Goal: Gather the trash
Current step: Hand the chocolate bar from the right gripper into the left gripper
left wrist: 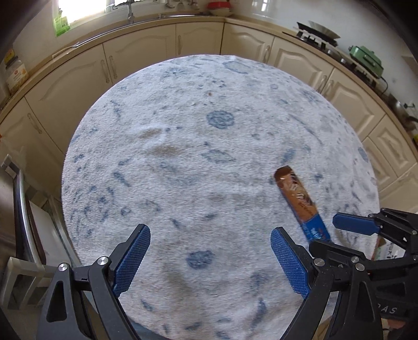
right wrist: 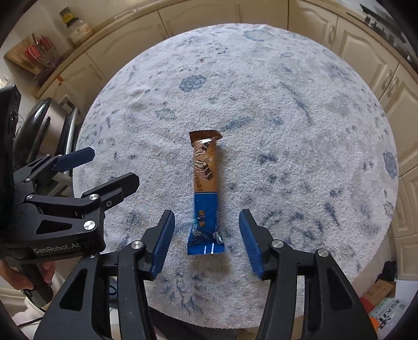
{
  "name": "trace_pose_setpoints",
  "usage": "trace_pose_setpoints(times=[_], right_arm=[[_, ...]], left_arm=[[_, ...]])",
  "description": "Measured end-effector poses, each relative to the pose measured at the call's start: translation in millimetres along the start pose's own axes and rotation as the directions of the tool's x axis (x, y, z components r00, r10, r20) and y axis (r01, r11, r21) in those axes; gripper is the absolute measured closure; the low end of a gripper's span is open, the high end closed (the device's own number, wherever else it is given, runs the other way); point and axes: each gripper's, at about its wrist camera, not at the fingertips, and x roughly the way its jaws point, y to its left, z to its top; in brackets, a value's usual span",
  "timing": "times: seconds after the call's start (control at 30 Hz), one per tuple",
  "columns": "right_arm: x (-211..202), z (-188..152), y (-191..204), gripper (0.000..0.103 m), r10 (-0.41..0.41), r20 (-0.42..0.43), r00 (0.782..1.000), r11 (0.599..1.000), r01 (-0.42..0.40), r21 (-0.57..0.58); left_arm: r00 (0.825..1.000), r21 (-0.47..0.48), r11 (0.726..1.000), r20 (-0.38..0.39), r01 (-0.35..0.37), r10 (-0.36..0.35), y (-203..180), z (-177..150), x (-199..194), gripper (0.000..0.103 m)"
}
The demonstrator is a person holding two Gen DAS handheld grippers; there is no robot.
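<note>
Right gripper (right wrist: 206, 238) hanging half open, pads clear of the brown-and-blue snack wrapper (right wrist: 206, 193) lying flat mid-table between them, left gripper (left wrist: 210, 257) gaping wide and empty over the towel-covered table (left wrist: 183, 146), both tilting steeply down

Non-task items, placed relative to the grippers:

- Round table covering (left wrist: 183, 146): white towelling with blue motifs and faint brownish stains; directly beneath and ahead of both grippers.
- Cream cabinets (left wrist: 141, 49): curving behind the table, far ahead.
- Tap (left wrist: 129, 11) and window: far ahead, left.
- Stove (left wrist: 317, 34) and green appliance (left wrist: 367, 58): ahead, right.
- Jar (right wrist: 75, 26) and utensil rack (right wrist: 39, 52): ahead, left.
- Cardboard boxes (right wrist: 380, 295): on the floor, lower right.
</note>
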Motion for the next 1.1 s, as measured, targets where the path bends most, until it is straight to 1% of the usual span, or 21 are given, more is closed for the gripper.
trace_pose_setpoints(times=[0.1, 0.27, 0.37, 0.47, 0.53, 0.63, 0.67, 0.7, 0.73, 0.77, 0.8, 0.83, 0.9, 0.97, 1.1], right_arm=[[-9.9, -5.9, -13.2, 0.047, -0.031, 0.022, 0.999, 0.999, 0.03, 0.023], [-21.9, -10.5, -41.2, 0.047, -0.123, 0.045, 0.991, 0.99, 0.119, 0.079], [-26.8, -12.7, -59.4, 0.047, -0.147, 0.052, 0.988, 0.984, 0.14, 0.11], [-27.6, -14.5, -73.8, 0.047, -0.171, 0.05, 0.984, 0.977, 0.163, 0.135], [-26.2, -16.1, -83.5, 0.047, -0.161, 0.038, 0.986, 0.976, 0.153, 0.157], [-23.0, -19.3, -94.1, 0.047, -0.11, 0.019, 0.994, 0.977, 0.105, 0.184], [-22.7, -20.4, -95.4, 0.047, -0.106, 0.019, 0.994, 0.977, 0.101, 0.188], [-22.8, -21.6, -97.8, 0.047, -0.111, 0.021, 0.994, 0.976, 0.105, 0.193], [-23.3, -22.5, -99.8, 0.047, -0.118, 0.025, 0.993, 0.974, 0.111, 0.197], [-24.2, -23.3, -101.6, 0.047, -0.121, 0.027, 0.992, 0.973, 0.113, 0.201], [-24.9, -23.9, -103.1, 0.047, -0.12, 0.029, 0.992, 0.972, 0.112, 0.205], [-25.6, -24.5, -104.4, 0.047, -0.116, 0.031, 0.993, 0.972, 0.107, 0.209], [-27.5, -25.5, -106.2, 0.047, -0.109, 0.037, 0.993, 0.972, 0.099, 0.215], [-29.2, -26.4, -106.8, 0.047, -0.115, 0.043, 0.992, 0.971, 0.103, 0.217], [-31.2, -27.6, -107.1, 0.047, -0.116, 0.051, 0.992, 0.97, 0.102, 0.221]], left_arm=[[0.999, 0.0, 0.999, -0.012, 0.051, -0.051, -10.1, 2.0, 5.8, 0.012], [0.995, 0.012, 0.995, -0.019, 0.099, -0.099, -31.8, 8.0, 18.6, 0.012], [0.99, 0.012, 0.99, -0.044, 0.138, -0.137, -43.3, 13.0, 30.7, 0.012], [0.99, 0.036, 0.989, -0.032, 0.14, -0.139, -57.3, 18.3, 37.5, 0.013], [0.991, 0.047, 0.99, -0.022, 0.135, -0.135, -63.6, 20.4, 43.5, 0.014], [0.992, 0.063, 0.99, 0.002, 0.123, -0.124, -72.2, 20.0, 49.7, 0.016], [0.993, 0.073, 0.99, 0.009, 0.118, -0.119, -73.5, 19.8, 50.3, 0.021], [0.994, 0.086, 0.99, 0.013, 0.108, -0.109, -76.2, 18.7, 50.5, 0.028], [0.995, 0.096, 0.991, 0.017, 0.095, -0.097, -78.0, 18.0, 50.7, 0.033], [0.996, 0.097, 0.992, 0.022, 0.085, -0.087, -78.8, 17.5, 50.7, 0.041], [0.996, 0.095, 0.992, 0.028, 0.079, -0.082, -79.5, 16.8, 50.3, 0.052], [0.996, 0.092, 0.993, 0.032, 0.078, -0.081, -78.8, 16.4, 49.2, 0.058], [0.995, 0.086, 0.992, 0.029, 0.097, -0.1, -75.8, 16.5, 47.8, 0.079], [0.99, 0.081, 0.987, 0.012, 0.138, -0.139, -73.9, 15.1, 46.9, 0.088], [0.989, 0.097, 0.984, 0.007, 0.148, -0.149, -76.6, 12.5, 43.5, 0.088]])
